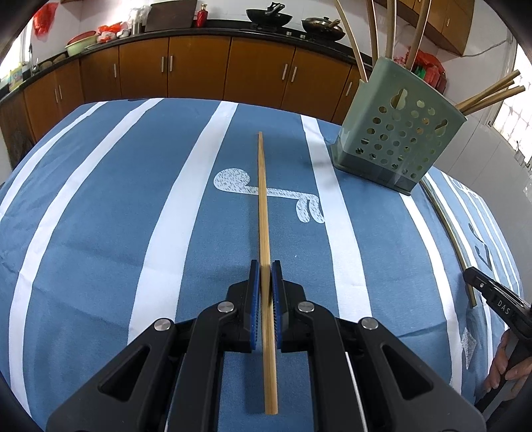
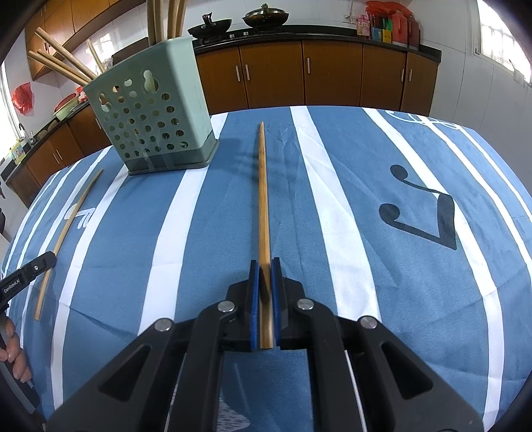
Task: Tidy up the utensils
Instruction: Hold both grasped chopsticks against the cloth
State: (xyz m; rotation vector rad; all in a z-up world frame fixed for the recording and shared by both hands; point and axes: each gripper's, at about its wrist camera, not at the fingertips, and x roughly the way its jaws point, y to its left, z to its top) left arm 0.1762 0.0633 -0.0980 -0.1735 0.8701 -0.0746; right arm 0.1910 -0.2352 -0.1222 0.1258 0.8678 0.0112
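Observation:
My left gripper (image 1: pixel 265 270) is shut on a bamboo chopstick (image 1: pixel 263 206) that points forward over the blue striped tablecloth (image 1: pixel 109 206). My right gripper (image 2: pixel 265 267) is shut on a second bamboo chopstick (image 2: pixel 263 186), also pointing forward. A green perforated utensil holder (image 1: pixel 397 133) stands at the far right in the left wrist view and at the far left in the right wrist view (image 2: pixel 153 113). Several chopsticks stand in it. Each chopstick also shows in the other view, at the table's side: the right-hand one (image 1: pixel 449 229) and the left-hand one (image 2: pixel 68 229).
Brown kitchen cabinets (image 1: pixel 199 66) with a dark counter run behind the table, with woks (image 1: pixel 269 15) and red items on it. The right gripper's body (image 1: pixel 498 302) shows at the right edge of the left view; the left gripper's body (image 2: pixel 23 277) at the left edge of the right view.

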